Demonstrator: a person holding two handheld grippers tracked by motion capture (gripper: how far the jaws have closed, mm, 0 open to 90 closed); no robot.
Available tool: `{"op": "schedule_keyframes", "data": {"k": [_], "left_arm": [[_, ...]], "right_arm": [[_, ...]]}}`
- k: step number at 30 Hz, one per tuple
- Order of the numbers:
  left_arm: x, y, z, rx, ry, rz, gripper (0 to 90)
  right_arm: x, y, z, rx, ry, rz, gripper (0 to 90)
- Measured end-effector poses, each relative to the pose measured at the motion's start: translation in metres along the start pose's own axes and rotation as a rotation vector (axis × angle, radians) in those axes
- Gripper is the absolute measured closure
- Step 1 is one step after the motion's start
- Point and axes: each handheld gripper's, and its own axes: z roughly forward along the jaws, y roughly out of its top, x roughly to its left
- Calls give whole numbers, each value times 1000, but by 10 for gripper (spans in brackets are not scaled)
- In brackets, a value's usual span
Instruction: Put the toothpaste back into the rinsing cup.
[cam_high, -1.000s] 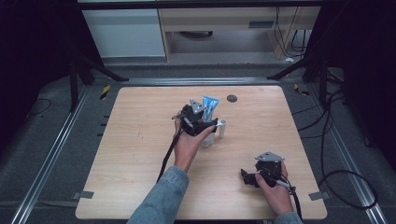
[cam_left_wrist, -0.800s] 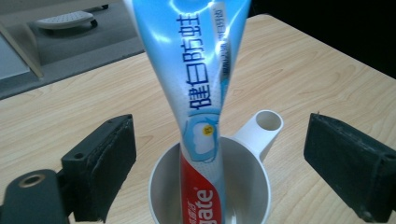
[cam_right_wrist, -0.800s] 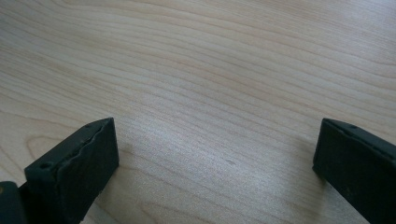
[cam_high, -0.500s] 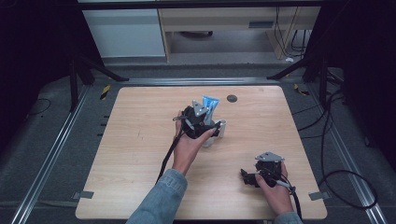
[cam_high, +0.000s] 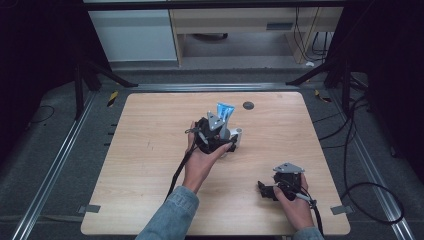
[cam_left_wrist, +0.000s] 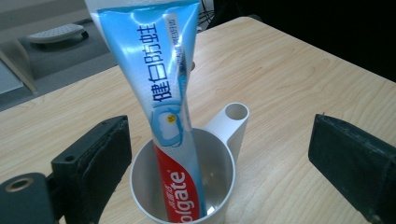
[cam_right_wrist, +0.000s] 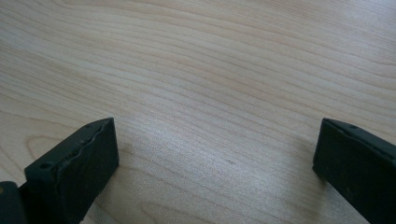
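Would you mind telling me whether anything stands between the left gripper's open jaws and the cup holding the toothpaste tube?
Nothing visible does. In the left gripper view, the left gripper has its jaws spread wide on either side of the white cup, with only bare table in the gaps. The toothpaste tube stands inside the cup, leaning against its rim.

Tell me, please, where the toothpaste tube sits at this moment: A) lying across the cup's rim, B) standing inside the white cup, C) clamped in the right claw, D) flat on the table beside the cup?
B: in the left gripper view the toothpaste tube stands with its lower end down inside the white cup, leaning on the rim, while the open left claw sits to either side without touching it.
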Motion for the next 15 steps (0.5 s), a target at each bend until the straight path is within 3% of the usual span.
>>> {"op": "schedule_keyframes", "data": {"k": [6, 9, 15], "left_arm": [[-5, -1, -2, 16, -14, 19, 49], [-8, -1, -2, 30, -48, 9, 49], [-11, -2, -9, 32, -49, 25, 49]], "right_arm": [[0, 0, 0, 0, 0, 0, 4], [0, 0, 0, 0, 0, -1, 4], [0, 0, 0, 1, -1, -2, 4]]}}
